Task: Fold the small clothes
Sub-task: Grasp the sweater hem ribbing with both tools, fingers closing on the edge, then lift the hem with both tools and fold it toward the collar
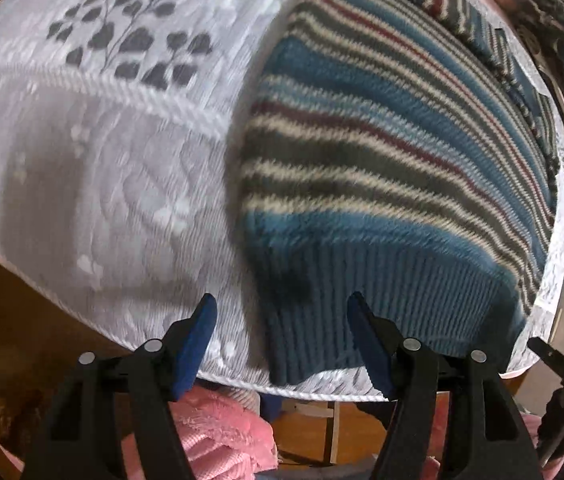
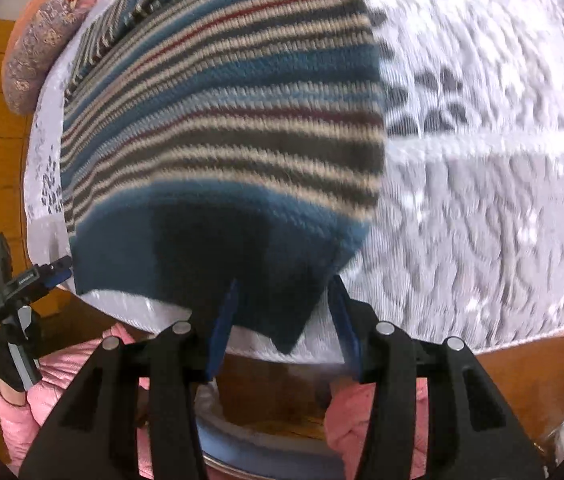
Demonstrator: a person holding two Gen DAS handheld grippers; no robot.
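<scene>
Both views are evenly and fairly brightly lit, with no glare to be seen, and strong fisheye bending is shown at the edges, where dark corners close in. Motion blur is spread over the white tablecloth (image 1: 113, 168) and the striped sweater (image 1: 382, 152), most heavily in the right wrist view, while the gripper fingers (image 2: 221, 332) are rendered sharply. Soft dark shadows are cast on the sweater's ribbed hem and on the cloth just ahead of the fingers.

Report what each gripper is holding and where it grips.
Nothing is held. The left gripper and right gripper are open at the ribbed blue hem of the striped knitted sweater, not clamped on it.
</scene>
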